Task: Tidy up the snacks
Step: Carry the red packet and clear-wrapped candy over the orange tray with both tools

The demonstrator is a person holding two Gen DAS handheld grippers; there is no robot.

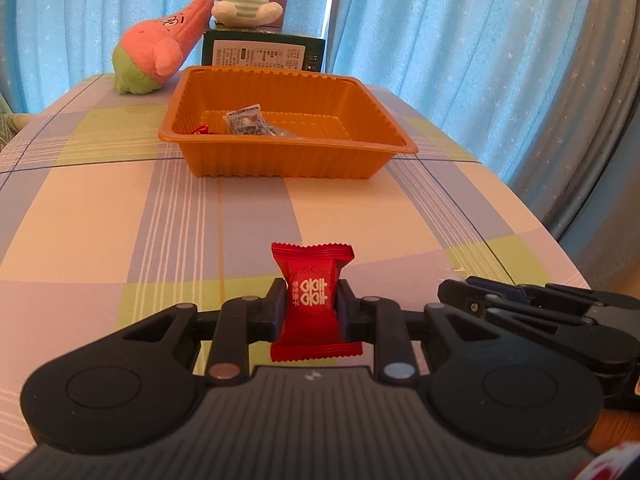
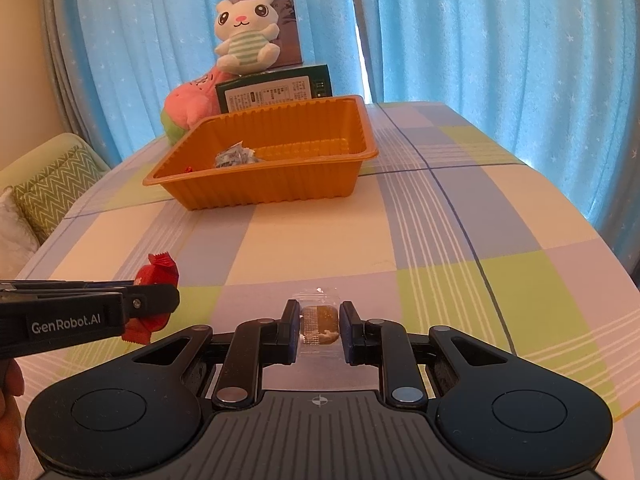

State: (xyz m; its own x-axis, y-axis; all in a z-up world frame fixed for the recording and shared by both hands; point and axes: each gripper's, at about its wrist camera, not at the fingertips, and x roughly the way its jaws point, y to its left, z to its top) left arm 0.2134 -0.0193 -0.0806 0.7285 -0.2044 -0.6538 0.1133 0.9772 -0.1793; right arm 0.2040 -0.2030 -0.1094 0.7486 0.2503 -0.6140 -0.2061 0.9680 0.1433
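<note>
Carrying looks like the step in hand: the left claw (image 1: pixel 308 308) pinches a red candy (image 1: pixel 313 304), the right claw (image 2: pixel 319 322) grips a clear-wrapped snack (image 2: pixel 319 325), both low over the surface (image 2: pixel 440 208); next, each needs lifting over the orange tray's (image 2: pixel 280 188) near wall, with plush toys (image 2: pixel 246 34) behind and nothing between

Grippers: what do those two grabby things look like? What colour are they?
Both the left gripper and the right gripper are matte black, with round side lobes, silver rivets, a ribbed grey middle plate and dark blue finger pads. White "GenRobot.AI" lettering marks the left gripper's side.
</note>
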